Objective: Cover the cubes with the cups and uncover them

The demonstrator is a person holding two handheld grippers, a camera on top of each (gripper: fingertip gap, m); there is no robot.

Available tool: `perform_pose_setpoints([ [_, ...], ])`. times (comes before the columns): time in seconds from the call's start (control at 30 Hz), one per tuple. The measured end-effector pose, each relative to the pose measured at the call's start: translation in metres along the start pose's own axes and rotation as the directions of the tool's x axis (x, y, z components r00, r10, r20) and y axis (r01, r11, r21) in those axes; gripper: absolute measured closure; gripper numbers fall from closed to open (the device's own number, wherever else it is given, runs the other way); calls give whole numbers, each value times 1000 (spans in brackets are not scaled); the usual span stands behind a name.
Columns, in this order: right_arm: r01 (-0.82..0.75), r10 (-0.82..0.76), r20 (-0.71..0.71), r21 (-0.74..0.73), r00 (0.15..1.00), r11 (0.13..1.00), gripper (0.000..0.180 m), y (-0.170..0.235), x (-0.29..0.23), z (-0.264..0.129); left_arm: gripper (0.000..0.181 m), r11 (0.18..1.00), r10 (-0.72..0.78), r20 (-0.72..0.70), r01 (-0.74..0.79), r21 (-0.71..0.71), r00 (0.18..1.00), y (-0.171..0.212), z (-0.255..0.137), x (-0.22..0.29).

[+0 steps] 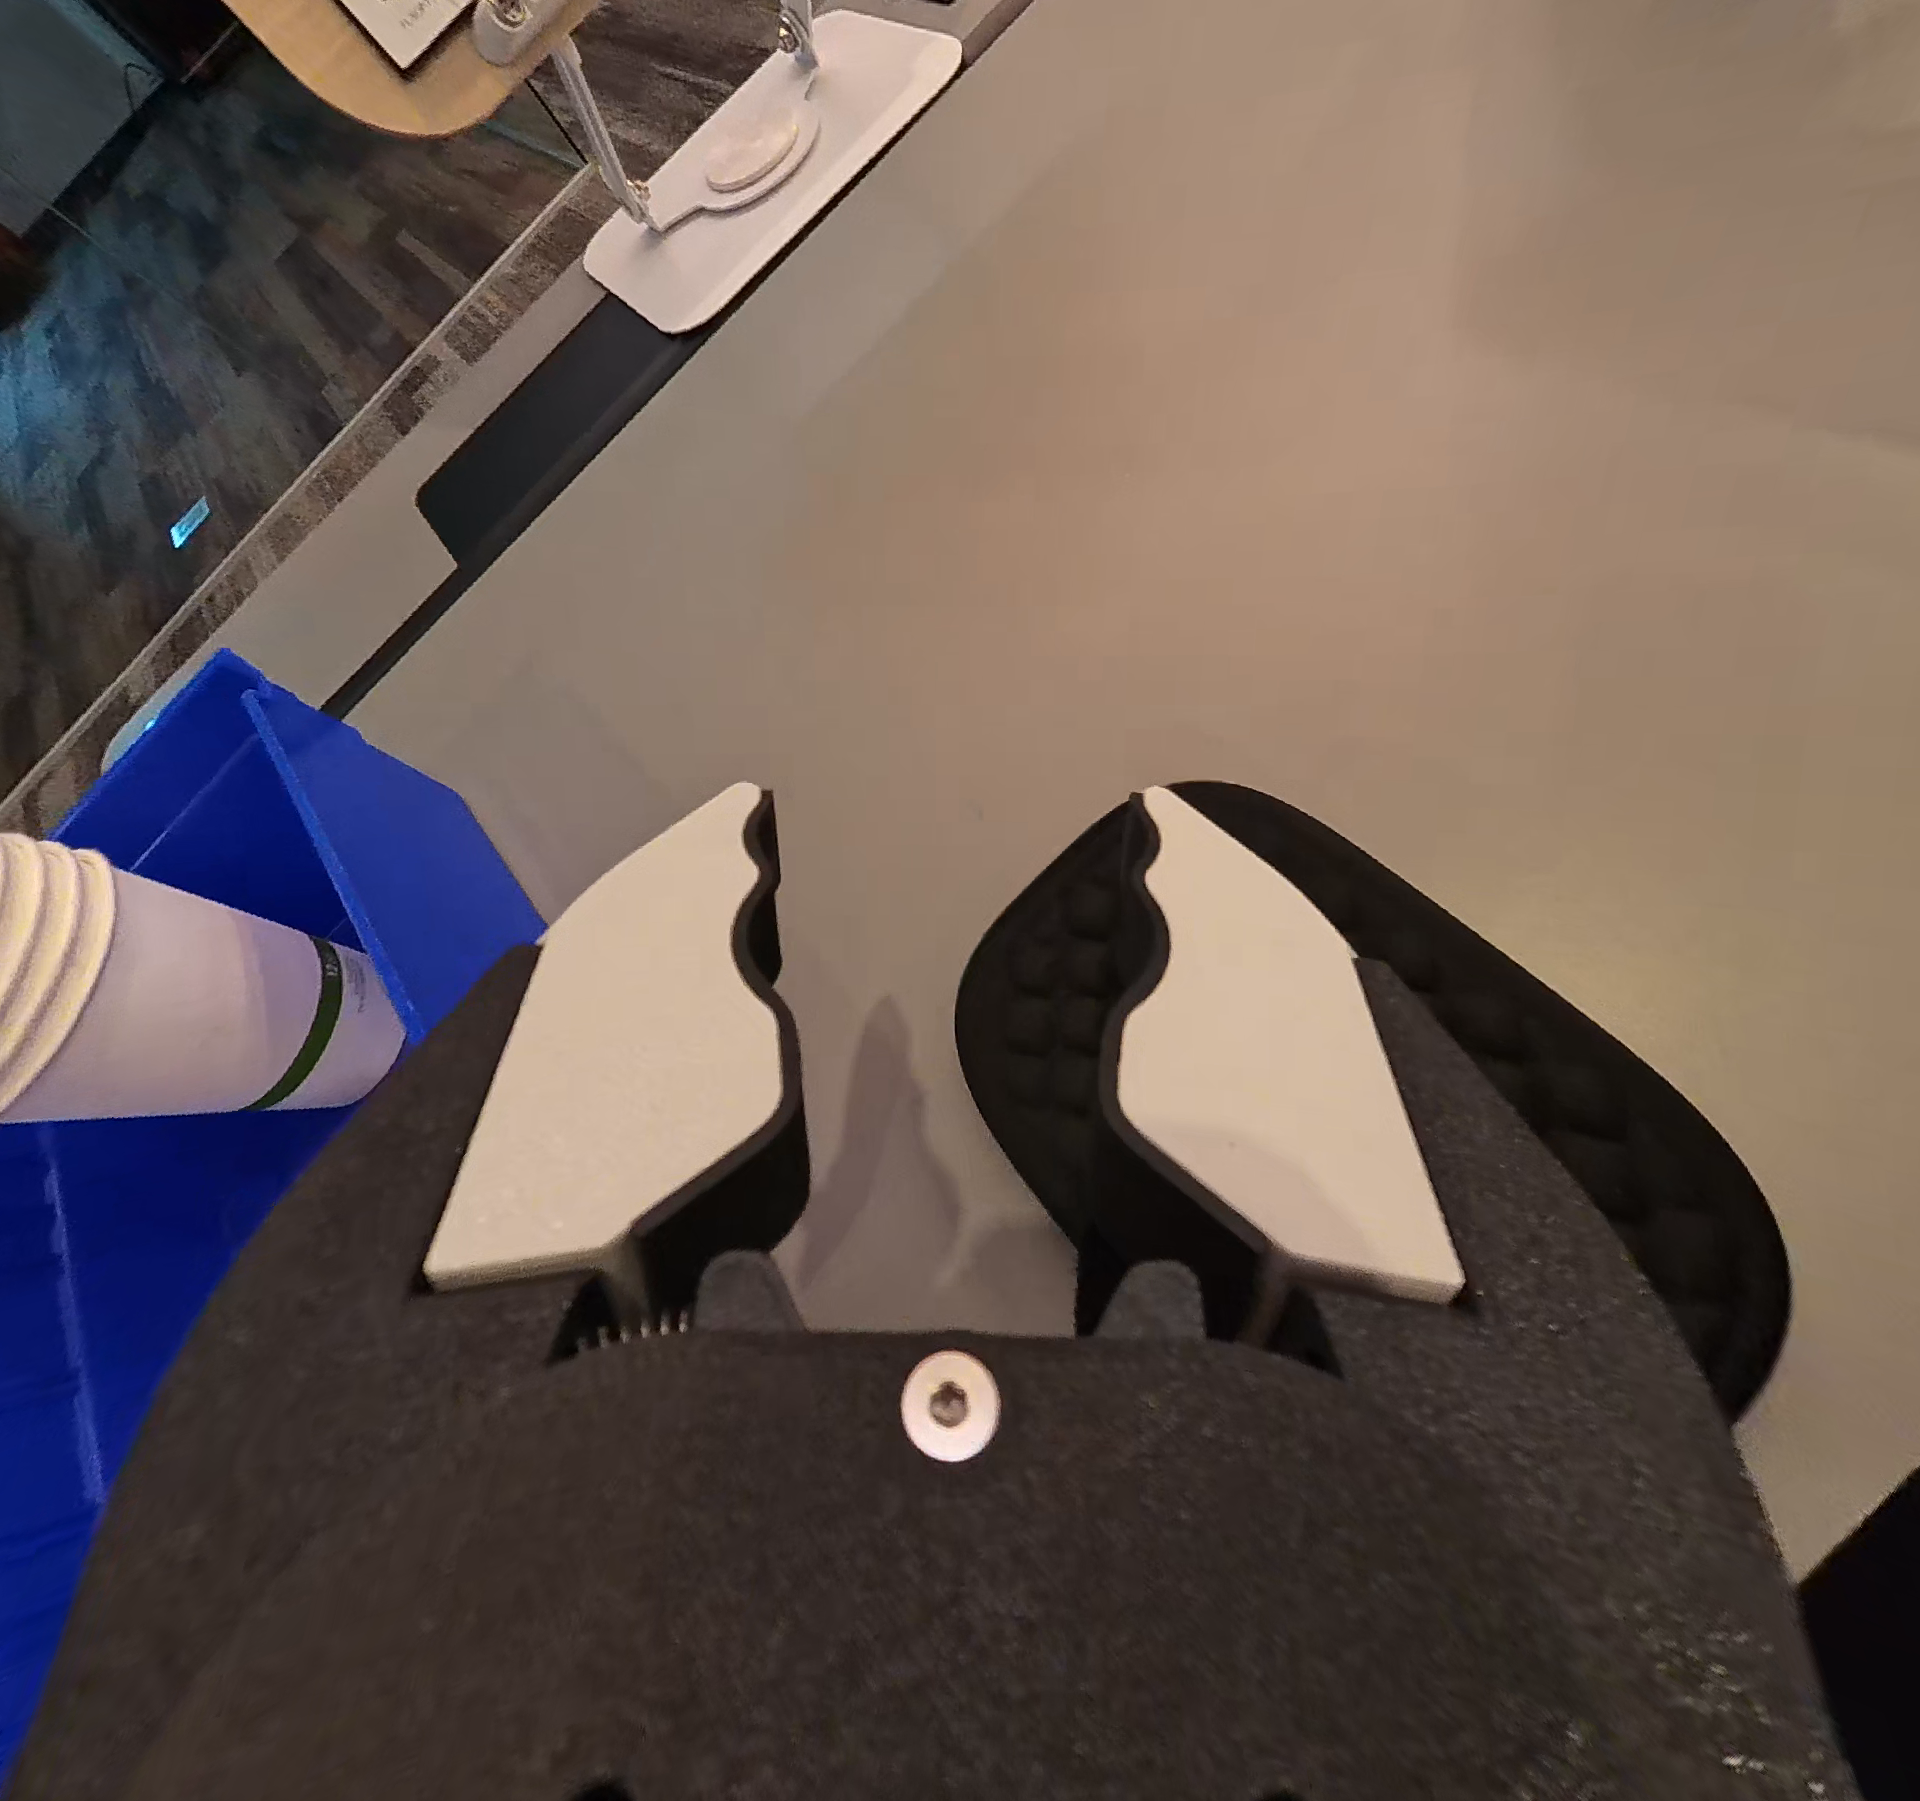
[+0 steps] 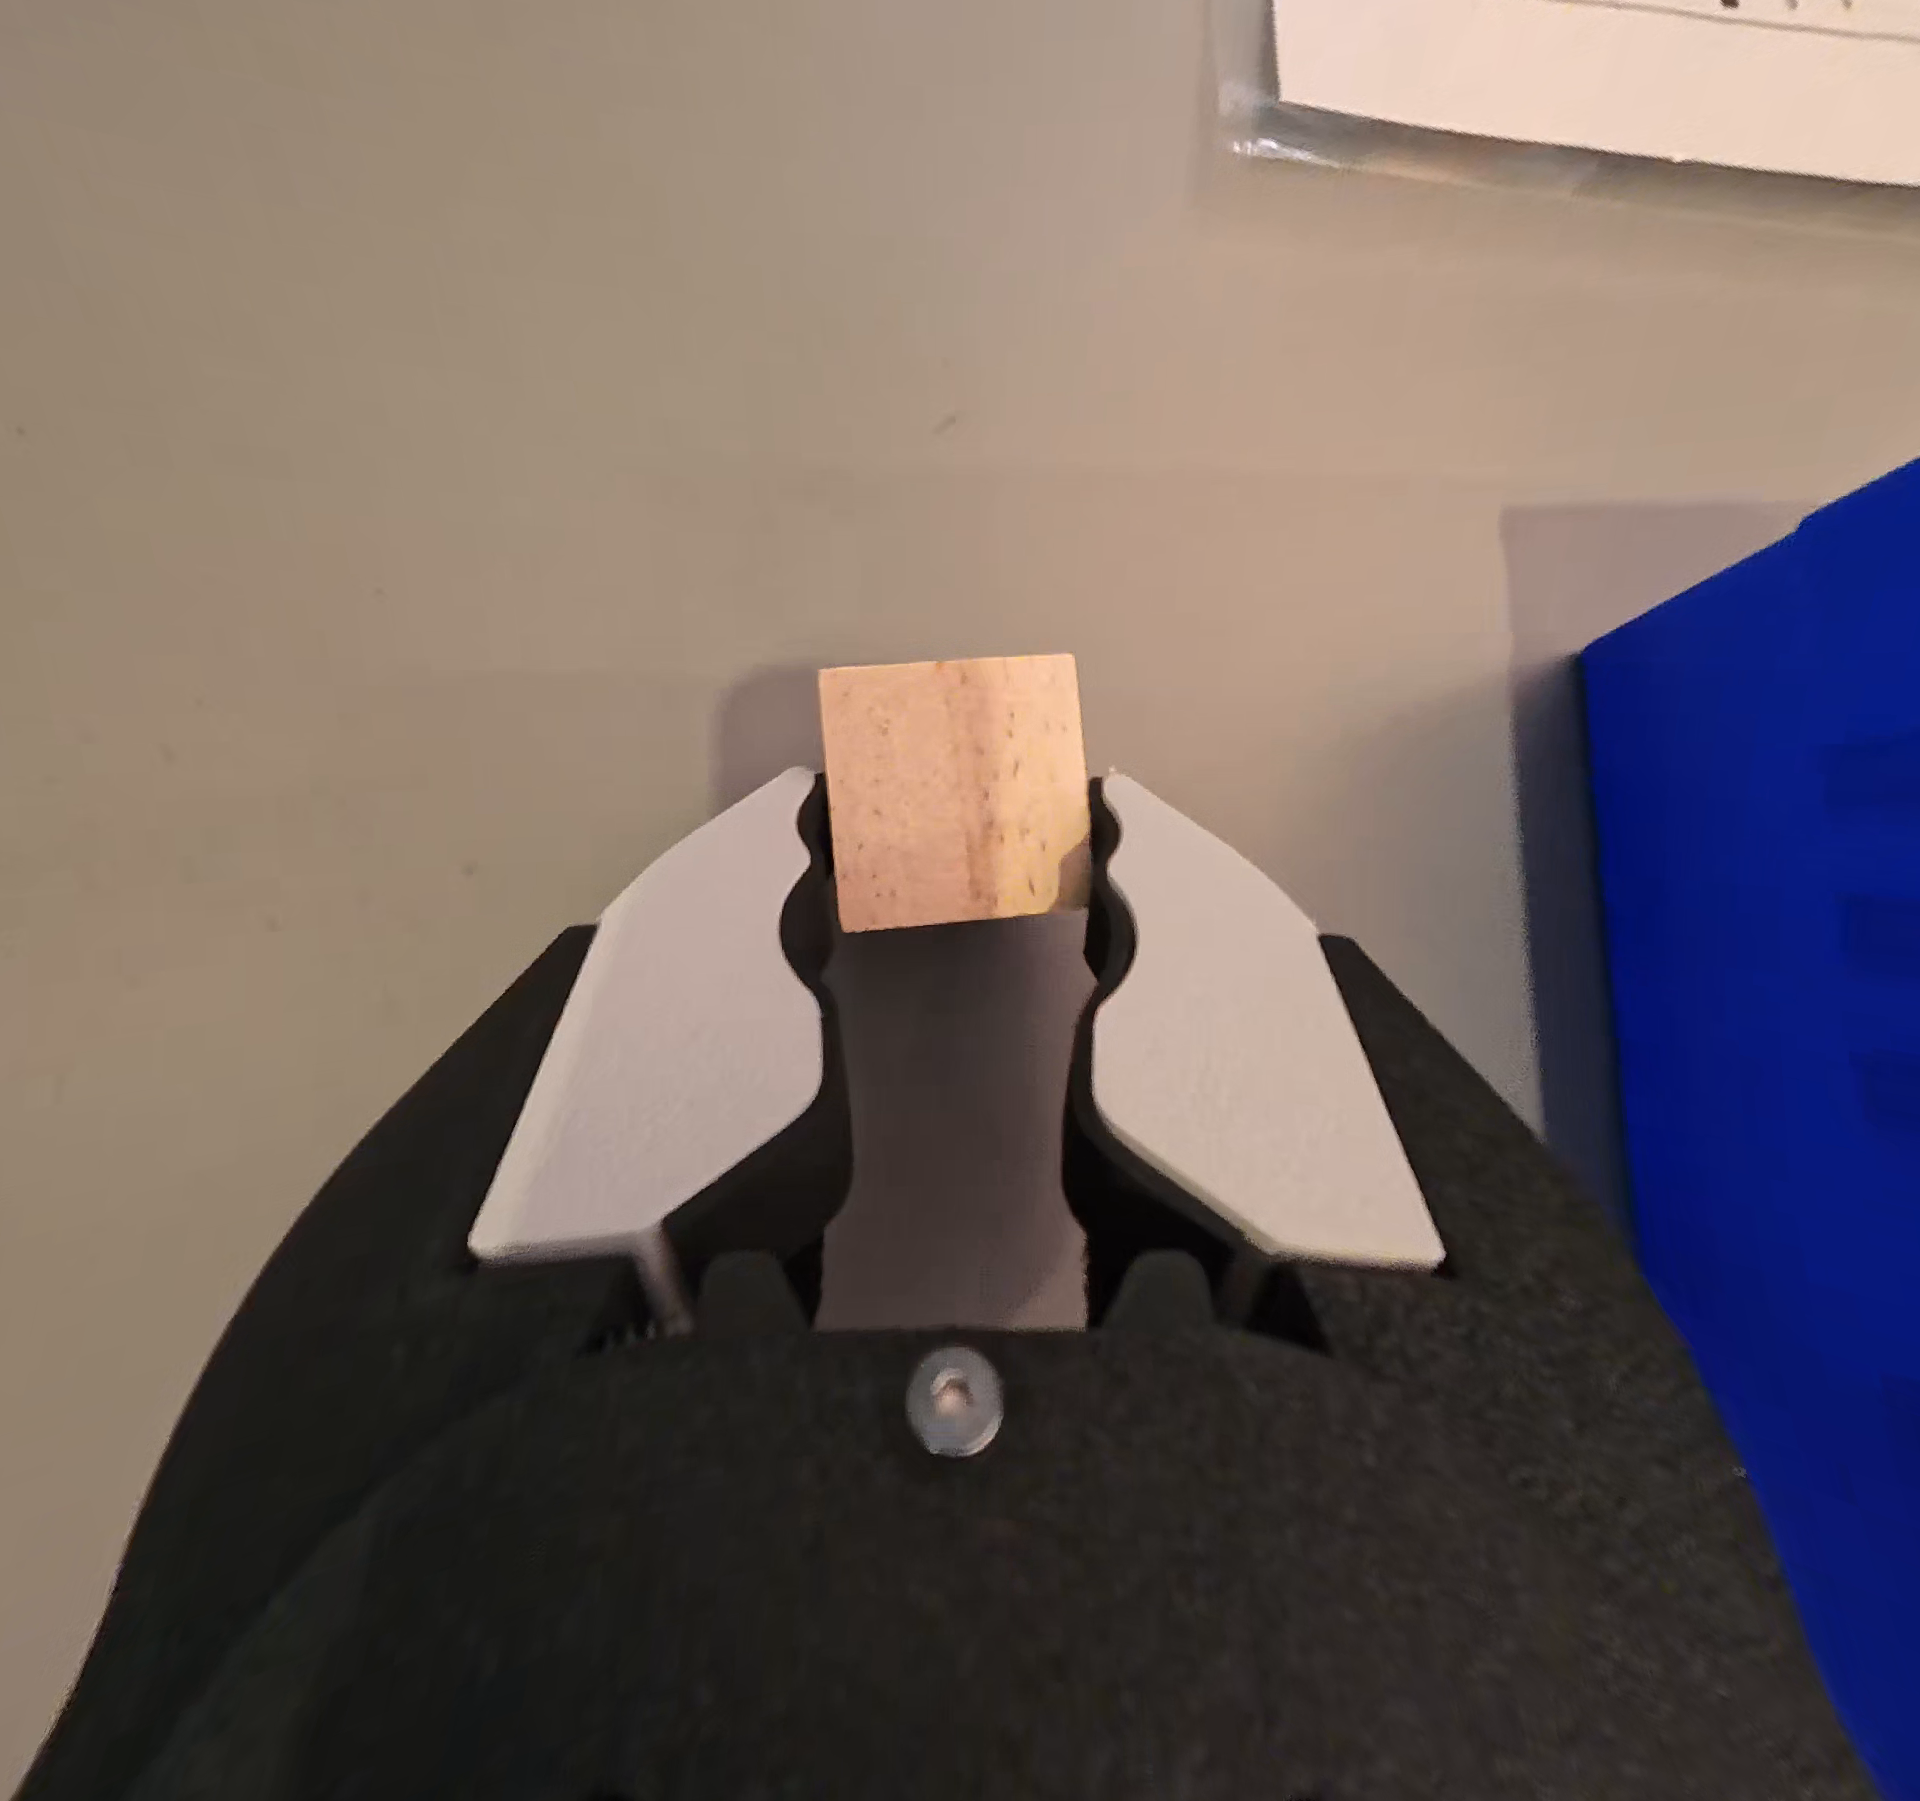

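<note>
A pale wooden cube (image 2: 951, 816) sits between the fingertips of my right gripper (image 2: 958, 781), which is shut on it just above or on the grey table (image 2: 416, 401); I cannot tell which. My left gripper (image 1: 951, 801) is open and empty, hovering over the grey table (image 1: 1247, 504). No cups show in either view.
A blue bin (image 1: 312, 816) stands at the table's left edge, with a person's forearm (image 1: 208, 1003) over it. A black dimpled pad (image 1: 1558, 1128) lies under my left gripper's right finger. A white stand base (image 1: 779, 162) sits at the far edge. A blue bin (image 2: 1766, 920) and a sleeved paper sheet (image 2: 1558, 16) are to the right.
</note>
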State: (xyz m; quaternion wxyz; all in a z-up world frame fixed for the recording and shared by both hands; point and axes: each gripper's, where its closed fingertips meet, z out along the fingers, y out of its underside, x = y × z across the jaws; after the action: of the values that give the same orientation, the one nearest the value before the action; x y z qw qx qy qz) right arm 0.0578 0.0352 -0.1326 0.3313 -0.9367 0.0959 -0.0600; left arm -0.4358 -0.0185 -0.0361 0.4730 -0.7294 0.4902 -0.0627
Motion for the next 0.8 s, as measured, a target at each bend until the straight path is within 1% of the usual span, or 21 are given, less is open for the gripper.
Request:
perform_pose_setpoints([
  [0.07, -15, 15, -7, -12, 1000, 1000, 134, 3, -5, 2, 118, 1000, 5, 11, -5, -10, 1000, 2, -3, 0],
  [0.13, -7, 6, -53, -14, 999, 1000, 134, 4, -5, 3, 118, 1000, 11, 24, -11, -16, 1000, 3, -6, 0],
  [0.23, -23, 21, -65, -17, 998, 1000, 134, 3, -13, 5, 118, 1000, 5, 31, -4, -18, 1000, 5, -12, 1],
  [0.4, -22, 19, -100, -27, 995, 999, 134, 7, -16, 10, 118, 999, -39, 54, 40, -15, 998, 10, -17, -5],
  [0.43, -20, 16, -102, -32, 995, 999, 123, 8, -16, 10, 114, 998, -58, 74, 59, -14, 996, 10, -19, -9],
  [0.47, -17, 13, -109, -36, 994, 999, 105, 9, -14, 9, 109, 997, -78, 97, 79, -13, 992, 11, -22, -14],
  [0.5, -10, 8, -97, -21, 995, 1000, 100, 7, -15, 6, 106, 995, -93, 120, 96, -13, 988, 12, -26, -20],
  [0.57, 1, 2, -56, 50, 998, 999, 98, -3, -15, -6, 106, 992, -121, 173, 123, -3, 977, 14, -40, -36],
  [0.67, 7, -15, 36, 212, 999, 977, 99, -31, -14, -36, 117, 986, -165, 272, 169, 7, 948, 19, -69, -76],
  [0.73, 16, -53, 105, 331, 993, 943, 102, -50, -13, -54, 131, 970, -202, 384, 239, -51, 901, 39, -86, -115],
  [0.8, 2, -88, 174, 443, 981, 897, 106, -63, -14, -64, 131, 927, -267, 448, 355, -124, 853, 65, -95, -148],
])
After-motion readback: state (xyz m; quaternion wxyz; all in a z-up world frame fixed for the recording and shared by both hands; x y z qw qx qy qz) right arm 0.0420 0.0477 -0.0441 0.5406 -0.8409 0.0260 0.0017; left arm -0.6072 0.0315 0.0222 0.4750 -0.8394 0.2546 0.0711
